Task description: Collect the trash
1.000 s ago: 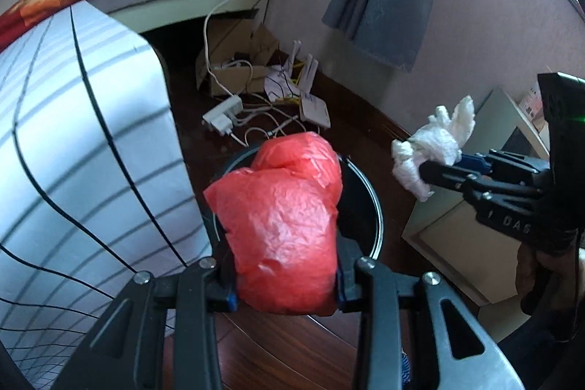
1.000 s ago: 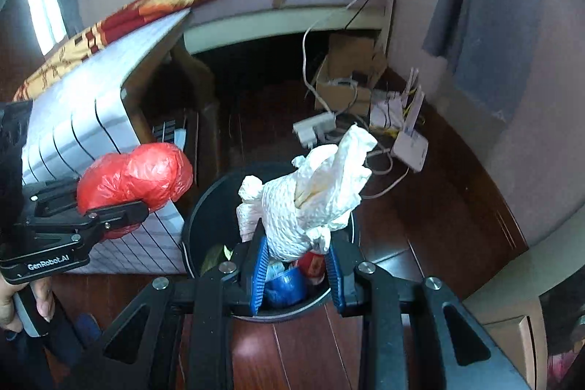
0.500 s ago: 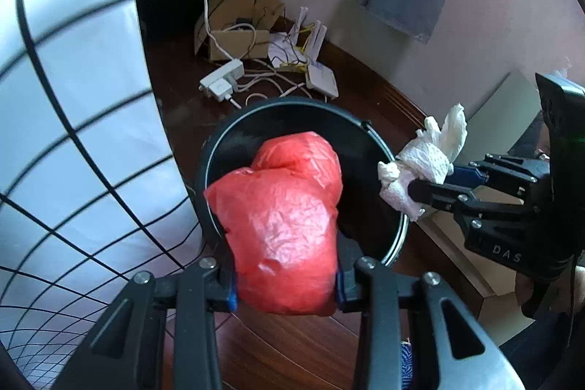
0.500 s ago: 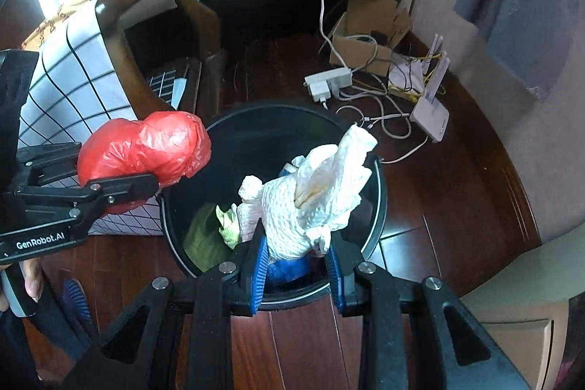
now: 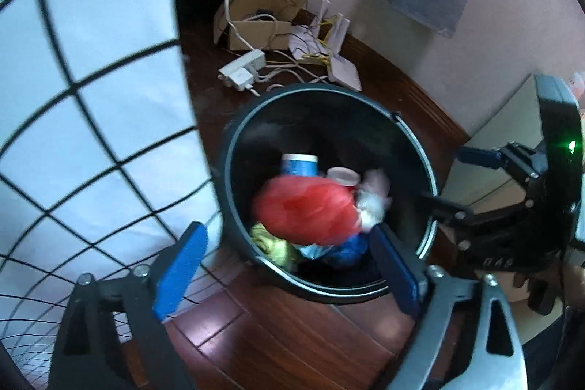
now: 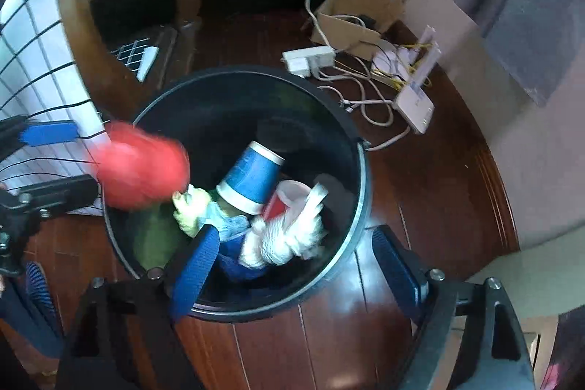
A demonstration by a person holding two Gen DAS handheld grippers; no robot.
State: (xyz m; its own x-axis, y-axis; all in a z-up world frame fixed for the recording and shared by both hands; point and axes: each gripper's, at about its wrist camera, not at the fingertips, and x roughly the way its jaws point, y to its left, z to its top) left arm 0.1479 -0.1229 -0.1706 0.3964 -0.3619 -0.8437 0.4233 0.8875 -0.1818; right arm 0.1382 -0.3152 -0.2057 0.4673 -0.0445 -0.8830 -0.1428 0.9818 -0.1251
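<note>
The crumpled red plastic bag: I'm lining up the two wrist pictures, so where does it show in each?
Left wrist view: the crumpled red plastic bag, blurred, is at centre, over the trash inside the round black bin, between the open left gripper pads.
Right wrist view: it is at mid-left, over the bin's left rim.
Shared landmark: the blue paper cup in the bin.

Bin (image 5: 420, 148) on floor (image 5: 285, 346), cups (image 6: 252, 178) inside, power strip (image 6: 310, 59) and cardboard box (image 6: 351, 24) behind it
</note>
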